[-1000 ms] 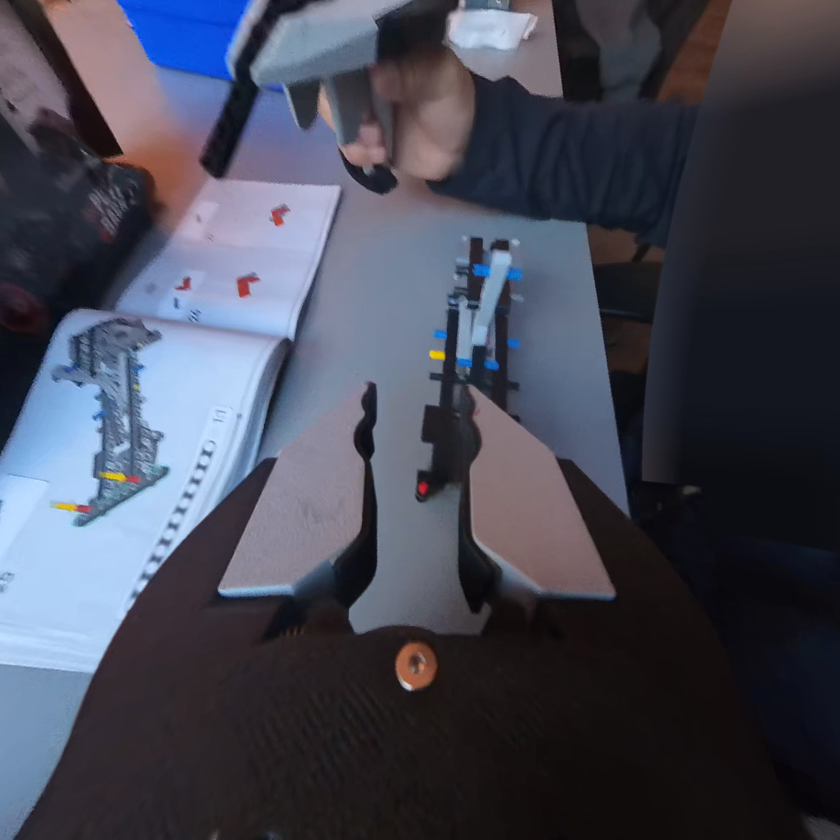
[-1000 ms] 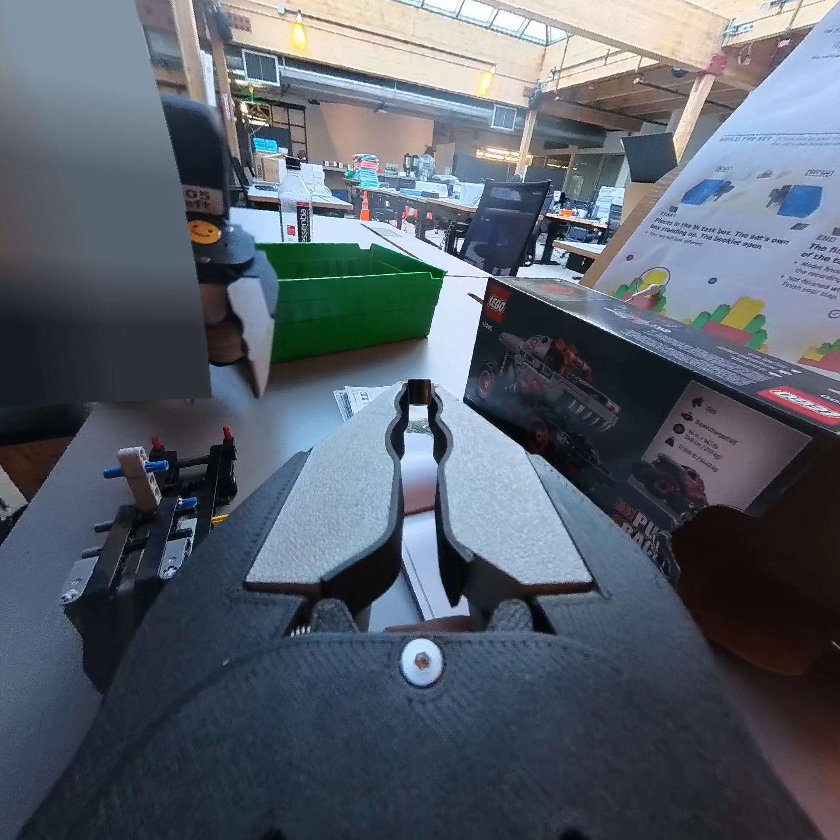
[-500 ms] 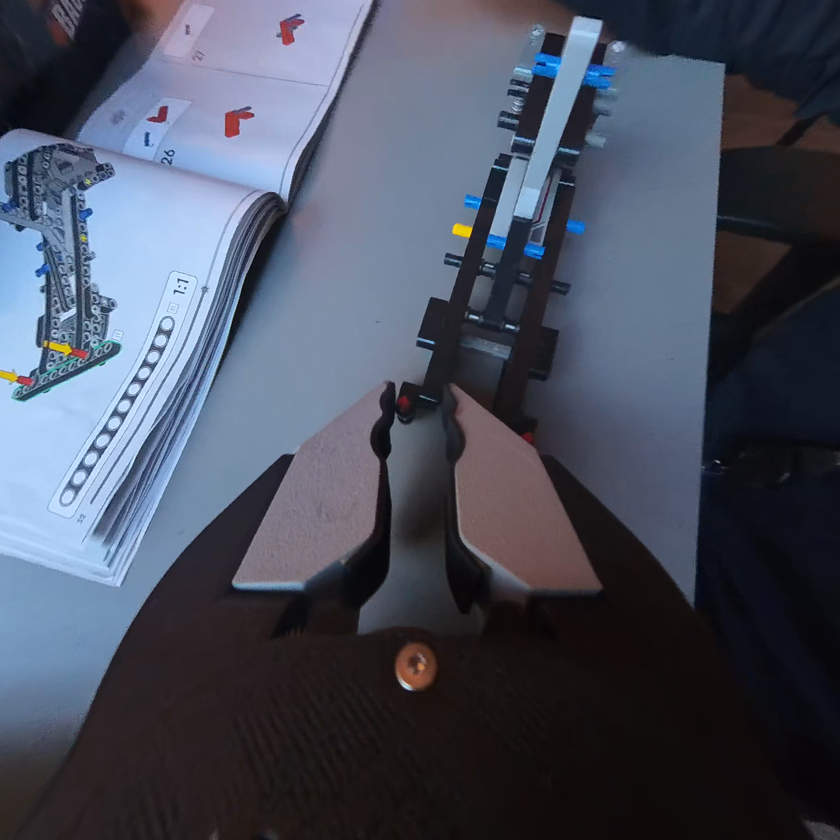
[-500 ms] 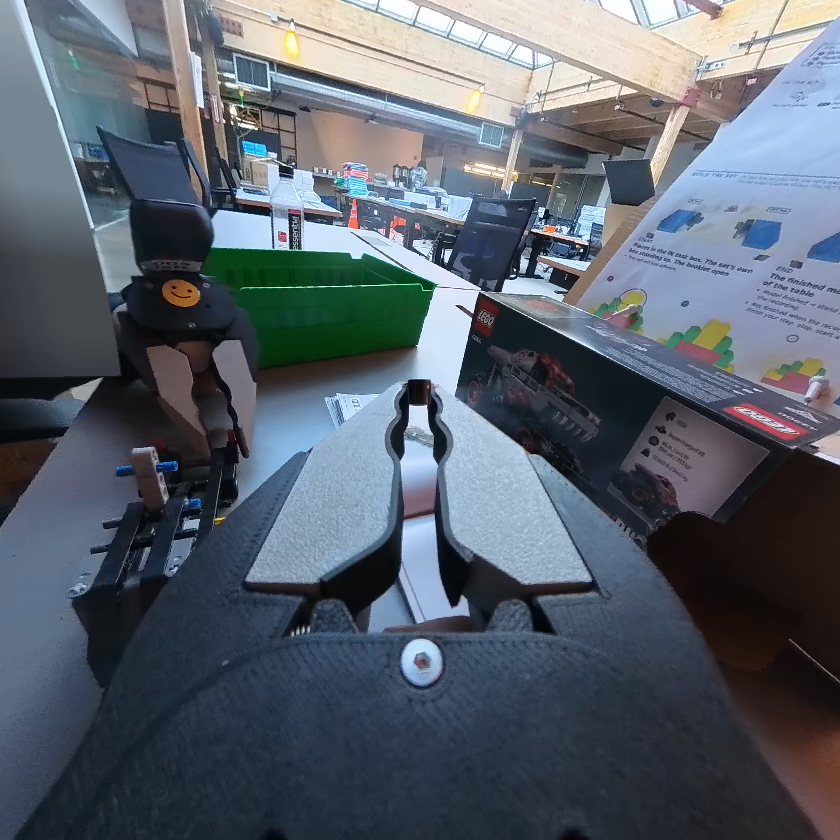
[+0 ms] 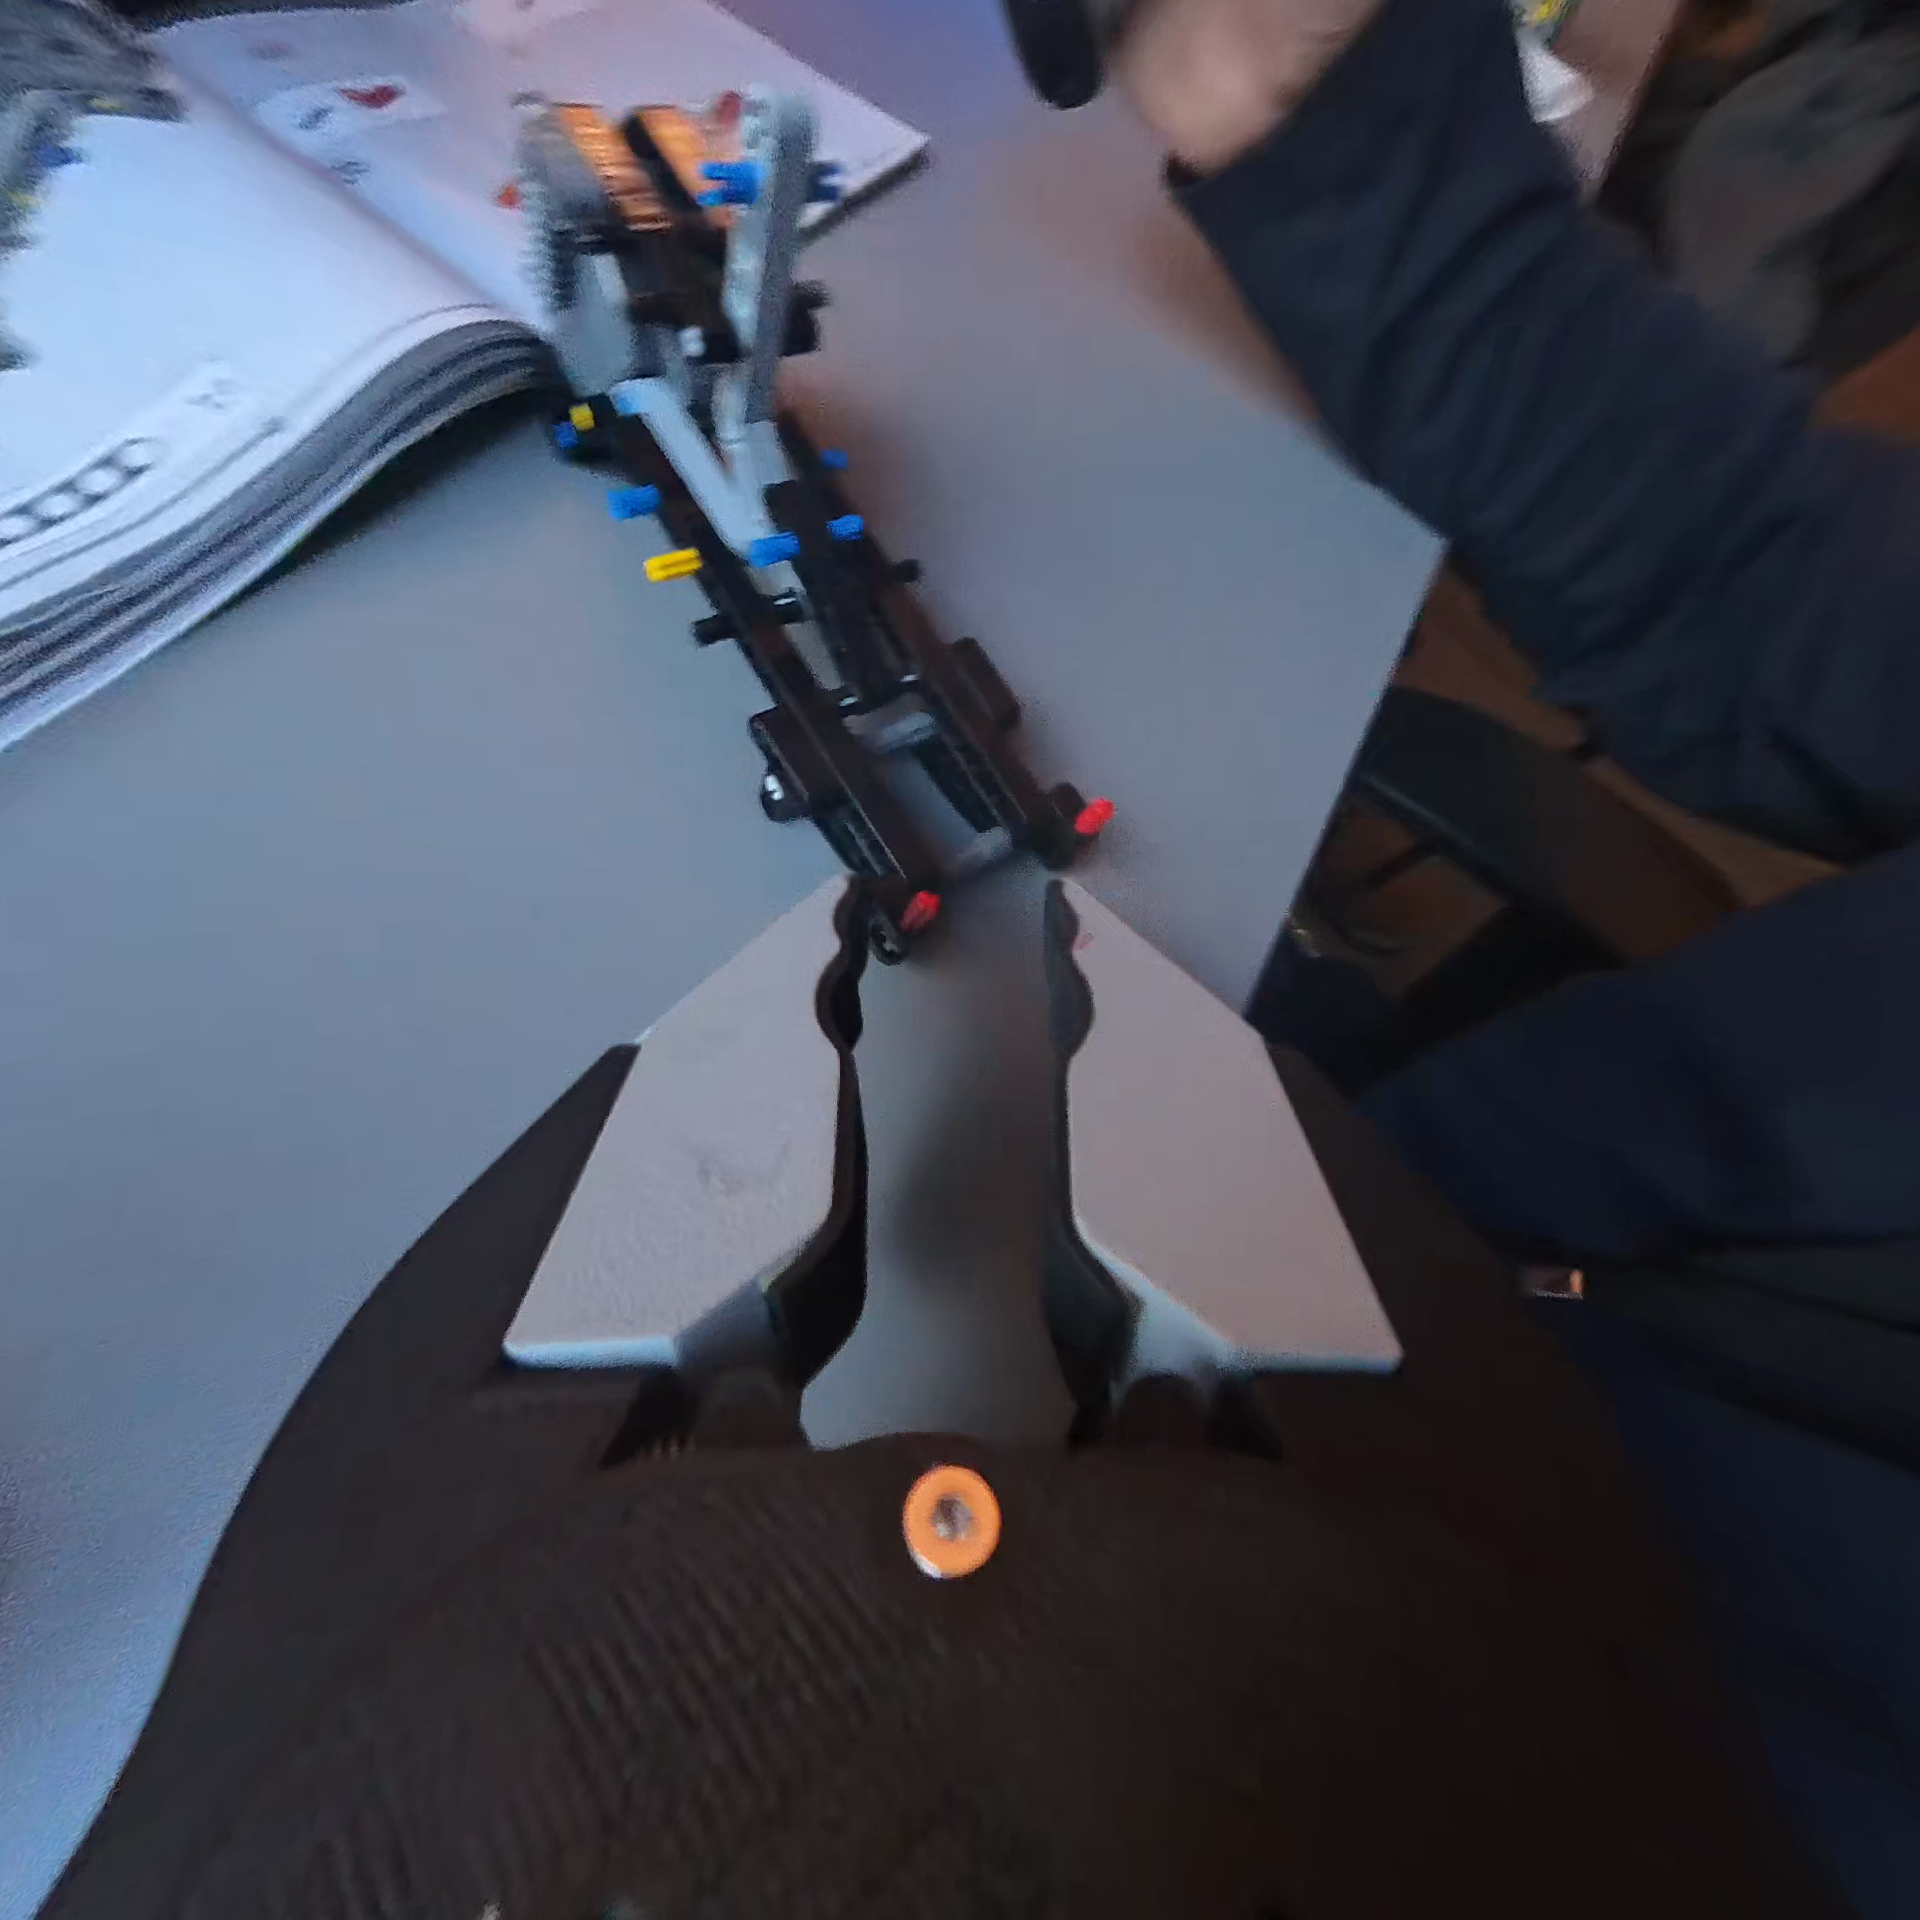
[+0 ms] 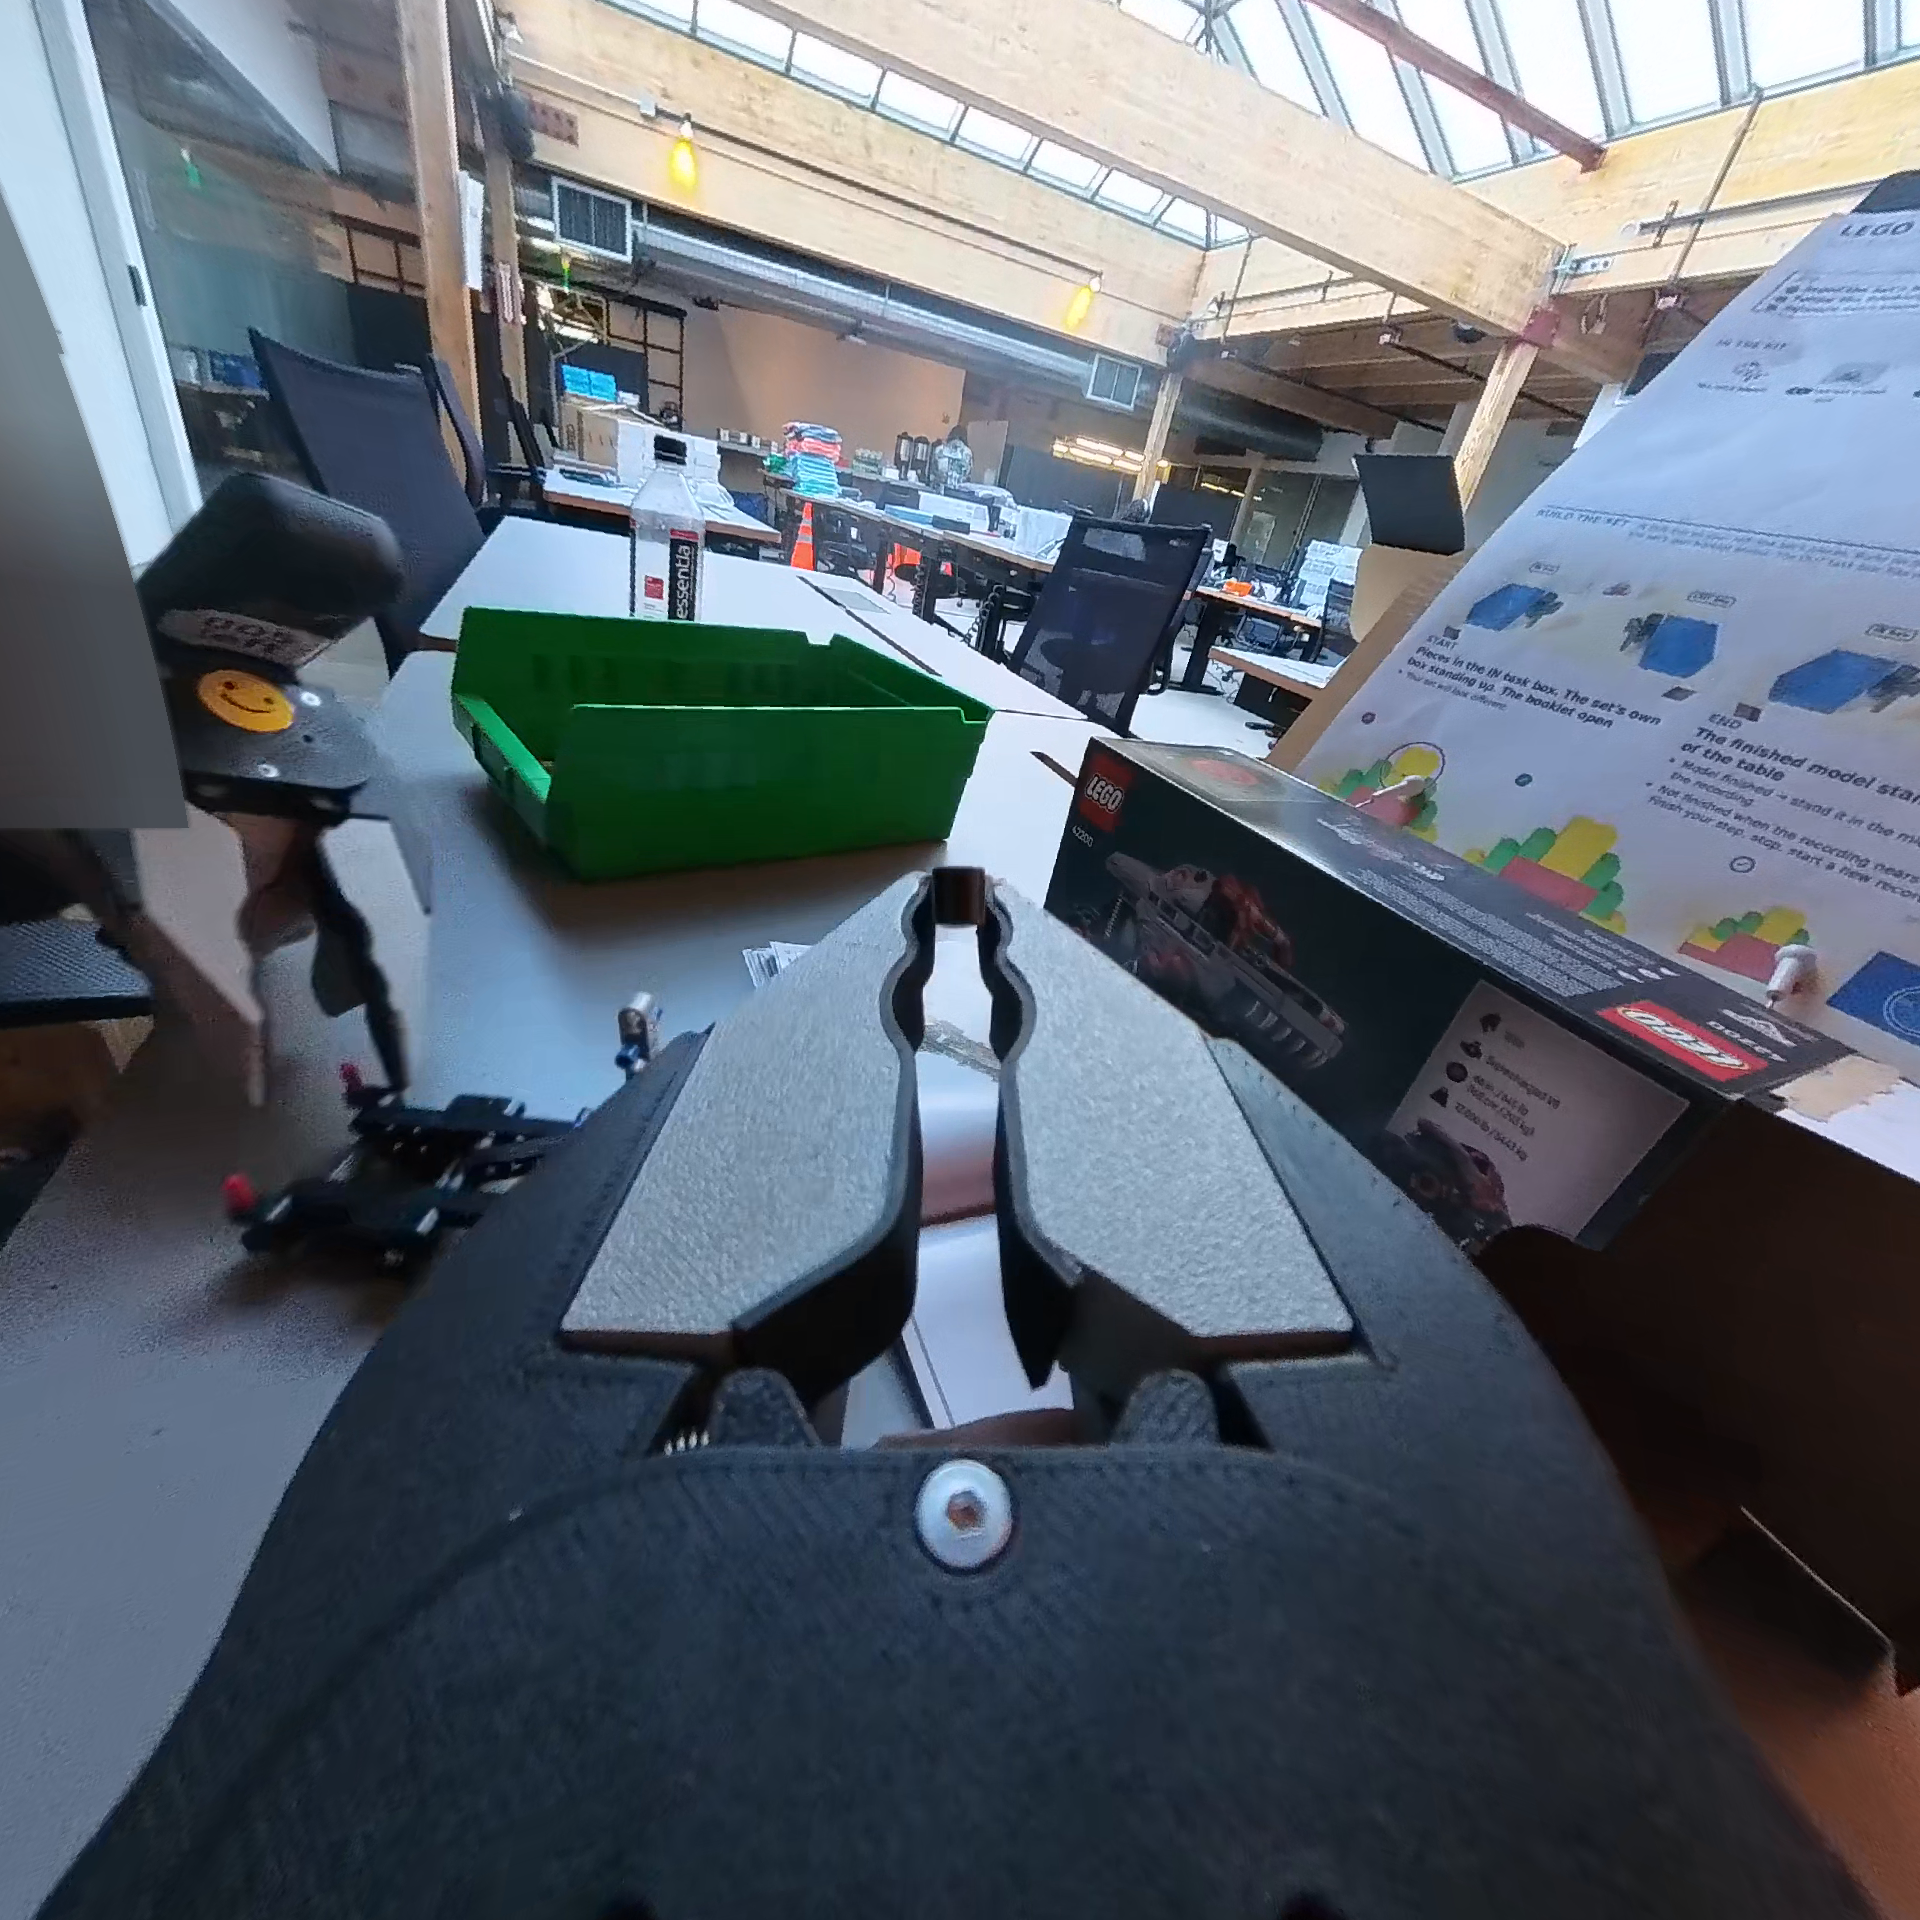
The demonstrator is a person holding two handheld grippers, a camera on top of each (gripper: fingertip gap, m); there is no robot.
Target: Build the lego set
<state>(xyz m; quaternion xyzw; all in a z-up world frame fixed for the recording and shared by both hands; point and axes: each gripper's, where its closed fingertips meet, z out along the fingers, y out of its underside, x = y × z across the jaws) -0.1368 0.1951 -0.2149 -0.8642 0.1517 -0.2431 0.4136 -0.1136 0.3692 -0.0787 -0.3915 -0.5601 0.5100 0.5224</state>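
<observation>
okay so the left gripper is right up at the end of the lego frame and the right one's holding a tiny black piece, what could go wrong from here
1. The long black frame lies close to the table edge; a nudge from the open left gripper, whose fingertip is at the frame's red-pinned end, could push it off.
2. The small black piece sits only at the very tips of the right gripper; it may slip or pop out.
3. The frame's far end overlaps the open booklet, so it may rock when pressed.

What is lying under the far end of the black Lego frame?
The far end of the Lego frame overlaps the open instruction booklet. Motion blur hides whether it rests on the pages; the nearer part lies on the grey table.
</observation>
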